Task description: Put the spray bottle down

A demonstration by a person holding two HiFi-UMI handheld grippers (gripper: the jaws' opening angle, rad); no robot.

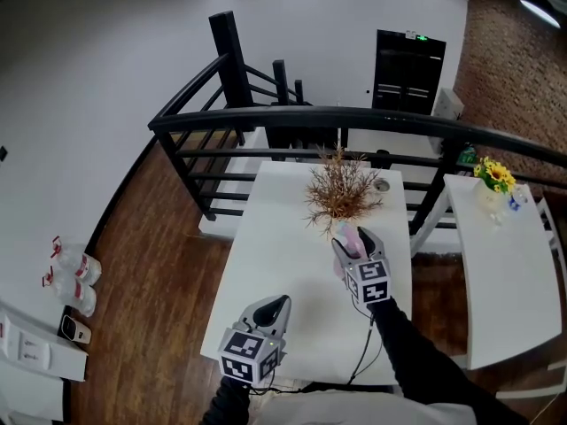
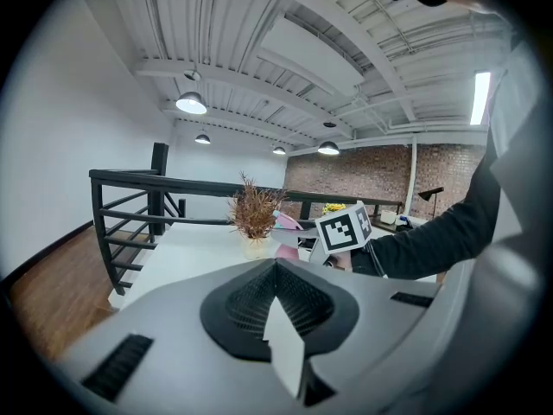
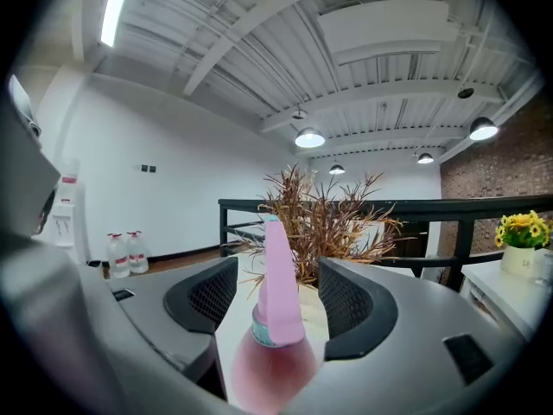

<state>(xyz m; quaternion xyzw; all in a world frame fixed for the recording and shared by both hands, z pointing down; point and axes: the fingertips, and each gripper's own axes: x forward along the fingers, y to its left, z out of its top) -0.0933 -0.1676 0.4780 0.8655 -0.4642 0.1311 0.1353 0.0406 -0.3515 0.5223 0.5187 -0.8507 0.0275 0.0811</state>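
Note:
A pink spray bottle (image 1: 348,235) stands upright on the white table (image 1: 283,237), right in front of a vase of dried brown twigs (image 1: 341,193). My right gripper (image 1: 352,240) is around it. In the right gripper view the bottle (image 3: 278,327) rises between the two black pads (image 3: 212,294) with a gap on each side, so the right gripper (image 3: 276,271) is open. My left gripper (image 1: 280,303) hovers near the table's front edge, jaws together and empty. In the left gripper view the left gripper (image 2: 276,271) is shut, and the bottle (image 2: 288,223) shows beyond it.
A black railing (image 1: 310,118) curves round behind the table. A second white table (image 1: 496,273) at the right carries yellow flowers (image 1: 494,175). Water bottles (image 1: 75,277) stand on the wooden floor at the left. A thin cable (image 1: 363,352) hangs near the table's front.

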